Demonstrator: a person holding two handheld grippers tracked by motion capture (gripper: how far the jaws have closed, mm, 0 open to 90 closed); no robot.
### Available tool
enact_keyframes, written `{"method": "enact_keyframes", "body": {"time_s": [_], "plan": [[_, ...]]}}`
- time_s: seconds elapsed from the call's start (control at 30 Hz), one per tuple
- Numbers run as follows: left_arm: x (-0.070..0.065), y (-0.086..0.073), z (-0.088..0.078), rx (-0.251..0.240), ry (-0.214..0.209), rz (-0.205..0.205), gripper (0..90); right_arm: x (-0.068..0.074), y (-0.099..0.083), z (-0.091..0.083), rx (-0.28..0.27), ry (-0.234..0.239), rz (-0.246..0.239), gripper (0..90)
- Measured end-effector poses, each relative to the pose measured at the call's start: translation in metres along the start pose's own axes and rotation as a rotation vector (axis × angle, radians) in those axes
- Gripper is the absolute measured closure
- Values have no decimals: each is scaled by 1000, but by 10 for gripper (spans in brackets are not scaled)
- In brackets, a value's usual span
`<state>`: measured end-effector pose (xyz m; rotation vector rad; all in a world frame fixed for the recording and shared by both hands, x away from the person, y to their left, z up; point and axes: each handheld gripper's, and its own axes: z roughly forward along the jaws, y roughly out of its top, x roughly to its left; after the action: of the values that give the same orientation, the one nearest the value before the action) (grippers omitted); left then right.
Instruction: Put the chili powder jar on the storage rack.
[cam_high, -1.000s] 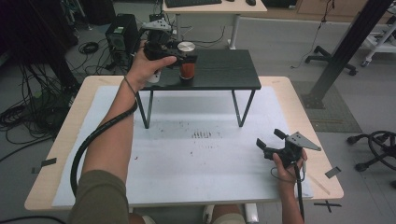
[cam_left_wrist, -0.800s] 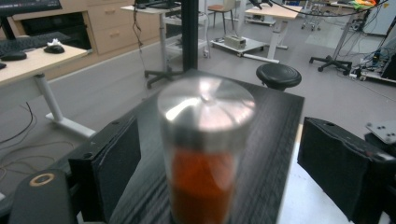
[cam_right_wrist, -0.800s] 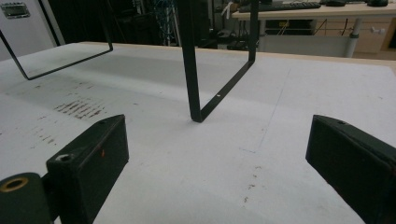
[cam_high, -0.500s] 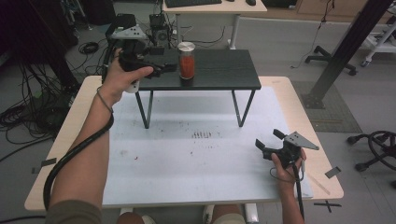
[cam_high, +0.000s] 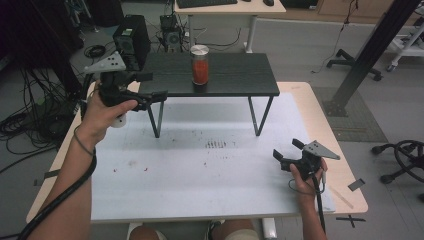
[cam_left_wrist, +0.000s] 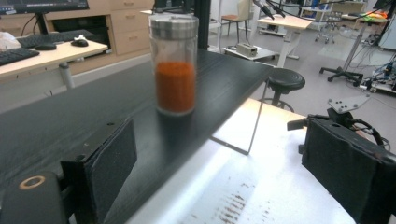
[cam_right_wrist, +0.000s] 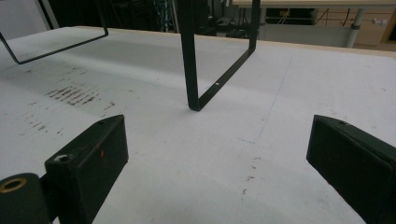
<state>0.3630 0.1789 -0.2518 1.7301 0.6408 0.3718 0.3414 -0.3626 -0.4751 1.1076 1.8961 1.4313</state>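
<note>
A glass jar (cam_high: 200, 65) with a metal lid and orange-red powder stands upright on the black shelf (cam_high: 235, 75) at the back of the table. My left gripper (cam_high: 156, 86) hangs off the shelf's left end, well apart from the jar. Its jaws have just been opening and nothing is between them. In the left gripper view the jar (cam_left_wrist: 175, 70) stands ahead on the shelf top (cam_left_wrist: 70, 121), beyond the open left gripper (cam_left_wrist: 222, 140). My right gripper (cam_high: 286, 149) rests low over the white mat at the front right, open and empty. The right gripper (cam_right_wrist: 215, 135) faces a shelf leg (cam_right_wrist: 191, 70).
The shelf stands on thin black metal legs (cam_high: 257, 117) over a white mat (cam_high: 200, 165) with dark smudges in the middle. A desk (cam_high: 227, 7), a black box (cam_high: 131, 40) and cables lie behind the table. A black post (cam_high: 370, 50) rises at the right.
My left gripper has let go of the jar and drawn back to the left, off the shelf's end. The jar stays upright on the shelf. The right gripper has not moved.
</note>
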Motion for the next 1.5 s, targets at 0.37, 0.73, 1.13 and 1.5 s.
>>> {"method": "enact_keyframes", "body": {"time_s": [0.37,0.73,1.13,1.5], "plan": [[-24,-34,-24,0,-8,-5,100,0,0,-1,4,-30,0,53],[-35,-66,-43,-29,15,-49,92,0,0,-1,5,-39,-3,53],[-42,-84,-53,-17,27,-64,92,1,0,-1,9,-36,-10,53],[-41,-89,-54,-14,22,-74,92,1,0,-1,11,-40,-6,54]]}}
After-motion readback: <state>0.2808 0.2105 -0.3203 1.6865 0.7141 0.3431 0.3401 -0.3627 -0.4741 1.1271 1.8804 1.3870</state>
